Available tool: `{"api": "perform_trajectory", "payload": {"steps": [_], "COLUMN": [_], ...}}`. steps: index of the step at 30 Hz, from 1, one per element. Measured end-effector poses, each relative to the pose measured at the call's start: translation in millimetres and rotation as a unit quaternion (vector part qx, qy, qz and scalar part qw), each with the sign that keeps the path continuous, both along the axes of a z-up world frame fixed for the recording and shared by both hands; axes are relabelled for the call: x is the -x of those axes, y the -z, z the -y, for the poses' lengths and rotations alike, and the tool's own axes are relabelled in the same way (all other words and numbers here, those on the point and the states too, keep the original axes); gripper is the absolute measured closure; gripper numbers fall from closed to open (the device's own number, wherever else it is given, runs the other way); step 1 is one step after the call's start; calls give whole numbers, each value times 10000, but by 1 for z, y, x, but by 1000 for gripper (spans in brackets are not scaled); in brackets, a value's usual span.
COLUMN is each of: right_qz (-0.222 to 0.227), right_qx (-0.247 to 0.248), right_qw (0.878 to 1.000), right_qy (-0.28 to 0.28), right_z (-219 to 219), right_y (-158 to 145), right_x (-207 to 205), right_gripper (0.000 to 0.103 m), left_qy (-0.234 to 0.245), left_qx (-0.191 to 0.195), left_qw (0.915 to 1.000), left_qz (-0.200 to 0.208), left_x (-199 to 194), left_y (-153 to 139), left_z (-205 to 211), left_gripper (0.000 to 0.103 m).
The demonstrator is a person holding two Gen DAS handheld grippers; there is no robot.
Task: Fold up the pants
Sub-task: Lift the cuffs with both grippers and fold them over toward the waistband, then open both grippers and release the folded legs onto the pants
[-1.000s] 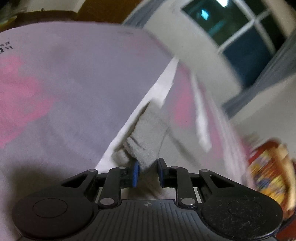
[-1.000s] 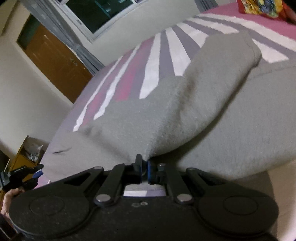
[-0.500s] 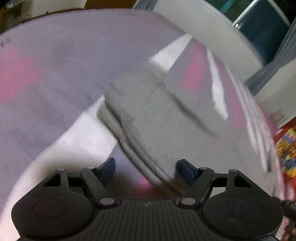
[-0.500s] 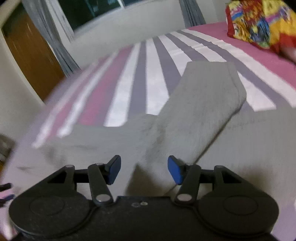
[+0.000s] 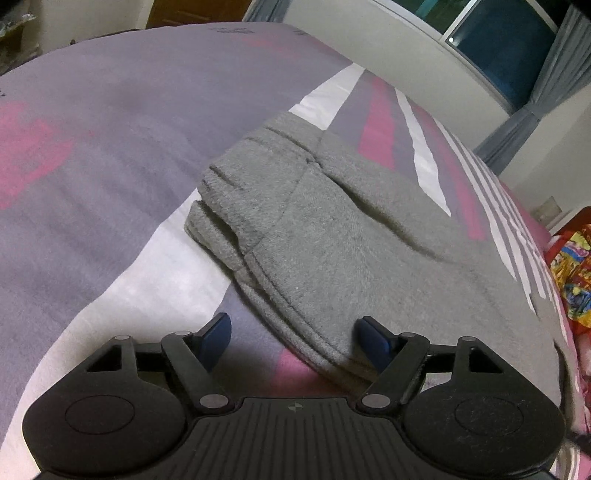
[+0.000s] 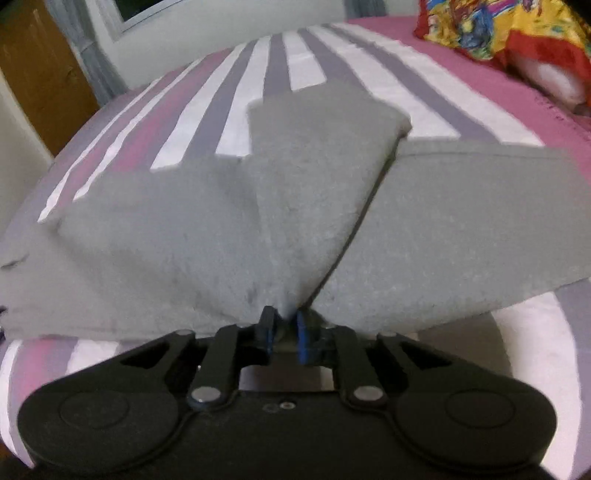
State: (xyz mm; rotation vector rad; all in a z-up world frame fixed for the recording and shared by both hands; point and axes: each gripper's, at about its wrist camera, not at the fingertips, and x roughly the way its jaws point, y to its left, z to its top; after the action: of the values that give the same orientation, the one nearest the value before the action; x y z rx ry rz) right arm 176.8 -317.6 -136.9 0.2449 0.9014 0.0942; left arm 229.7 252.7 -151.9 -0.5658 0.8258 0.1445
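Pants (image 6: pixel 314 221) blurred; colourful pillow (image 6: pixel 491 29) cut off

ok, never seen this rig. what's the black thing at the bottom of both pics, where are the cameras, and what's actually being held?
No robot here: a person carries one hand-held gripper in each hand, each with a fisheye camera looking forward along its two blue-tipped fingers. The black shape is the tool's own body.

Left wrist view: the left hand-held gripper is open, holding nothing. The edge of the gray pants lies between its fingers, untouched.

Right wrist view: the right hand-held gripper is closing its jaws on a bunched fold of the same pants.

The pants lie partly folded on a striped bedspread, pink, white and purple. A colourful cloth sits at the far edge.
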Motion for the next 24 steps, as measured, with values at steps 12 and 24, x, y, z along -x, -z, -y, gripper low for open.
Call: {"api": "perform_trajectory", "payload": {"steps": [12,24], "right_qz": [229,792], "right_qx": [1336,1492], "right_qw": [9880,9806], "right_qy": [-736,-995], "right_z": [-18,-3], "right_y": [-23,-39], "right_x": [-43,-12], "right_gripper": [99,48], "left_qy": [120,160], "left_qx": [5,-47], "left_qw": [9999,9997], "left_qz": [71,164], "left_x": [-9,-7], "left_y": [4,8], "left_z": [4,6], "left_gripper": [27,27]}}
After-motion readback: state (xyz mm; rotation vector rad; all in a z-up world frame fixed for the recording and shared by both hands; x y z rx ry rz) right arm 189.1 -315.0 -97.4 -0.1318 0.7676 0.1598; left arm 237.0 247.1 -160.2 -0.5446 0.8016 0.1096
